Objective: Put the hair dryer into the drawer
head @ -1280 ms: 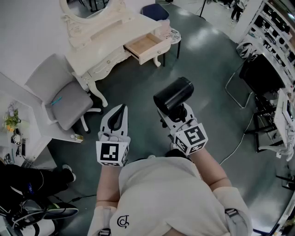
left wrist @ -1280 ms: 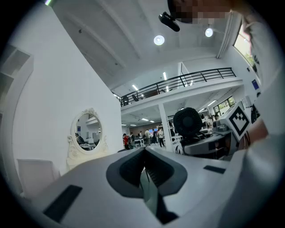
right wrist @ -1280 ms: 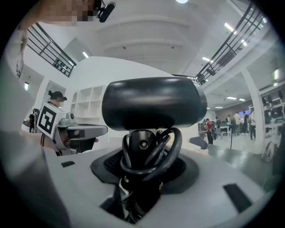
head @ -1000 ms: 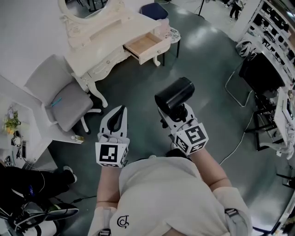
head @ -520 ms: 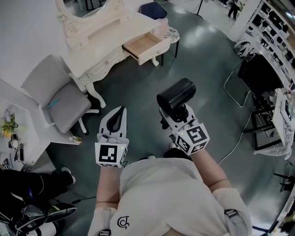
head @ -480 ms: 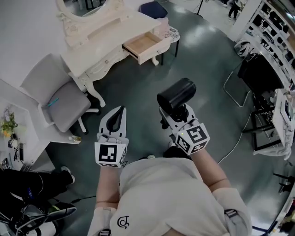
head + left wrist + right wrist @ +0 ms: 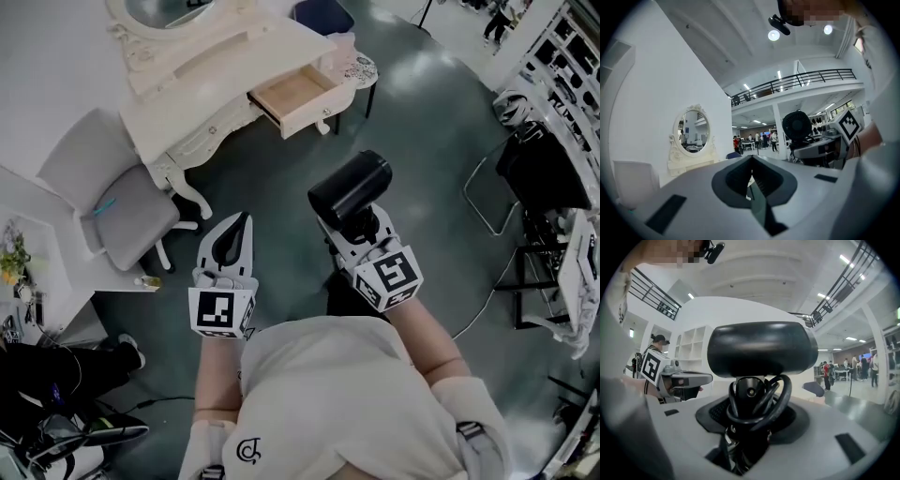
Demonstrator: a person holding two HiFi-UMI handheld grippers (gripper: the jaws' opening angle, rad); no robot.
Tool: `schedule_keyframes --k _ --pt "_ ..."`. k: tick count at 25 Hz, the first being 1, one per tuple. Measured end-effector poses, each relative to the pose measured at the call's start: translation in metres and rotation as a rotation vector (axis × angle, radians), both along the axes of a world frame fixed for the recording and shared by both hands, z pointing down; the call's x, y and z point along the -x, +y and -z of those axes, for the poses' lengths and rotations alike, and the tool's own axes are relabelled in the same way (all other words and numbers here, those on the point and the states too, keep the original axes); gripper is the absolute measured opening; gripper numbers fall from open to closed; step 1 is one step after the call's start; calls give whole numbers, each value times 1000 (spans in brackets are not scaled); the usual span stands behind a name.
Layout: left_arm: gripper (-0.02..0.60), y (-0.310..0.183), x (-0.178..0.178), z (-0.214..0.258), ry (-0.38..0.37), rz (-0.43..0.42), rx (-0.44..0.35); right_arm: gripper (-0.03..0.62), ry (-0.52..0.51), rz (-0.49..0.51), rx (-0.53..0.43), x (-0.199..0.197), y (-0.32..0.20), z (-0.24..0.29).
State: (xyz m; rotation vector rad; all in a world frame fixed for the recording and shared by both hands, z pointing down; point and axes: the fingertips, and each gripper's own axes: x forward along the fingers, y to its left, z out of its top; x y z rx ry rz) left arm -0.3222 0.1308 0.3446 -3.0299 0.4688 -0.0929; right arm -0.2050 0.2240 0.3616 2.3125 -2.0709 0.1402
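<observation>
Right gripper: white two-jaw claw, held level, jaws part-way apart and clamped on the handle of a black hair dryer with a barrel-shaped body. The handle is largely hidden by the black cord looped round it and by the jaws themselves. The barrel lies crosswise above the claw and blocks much of the right gripper view beyond it. Left gripper: white two-jaw claw, level, jaws brought together with only a thin slit between, nothing held. It is carried beside the right gripper, the two apart. Hair dryer location: in the air over the dark grey floor, well apart from the furniture. Drawer: pale wood, pulled open from a cream carved dressing table; its back part is hidden under the table top. Oval mirror in a cream carved frame, cut off at the upper edge of the head view. Grey padded chair just beside the table. Person's pale shirt fills the lower part of the head view and hides the arms above the wrists.
</observation>
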Motion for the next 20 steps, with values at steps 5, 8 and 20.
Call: schedule_keyframes --k 5,8,20 --pt "12 -31 -78 5 1 104 3 213 -9 104 5 -82 -38 -2" --pt "12 -45 -127 9 5 164 13 213 -7 170 22 -133 -54 -2" --pt "12 -92 -282 -7 -32 265 43 213 54 324 86 -288 -122 -22"
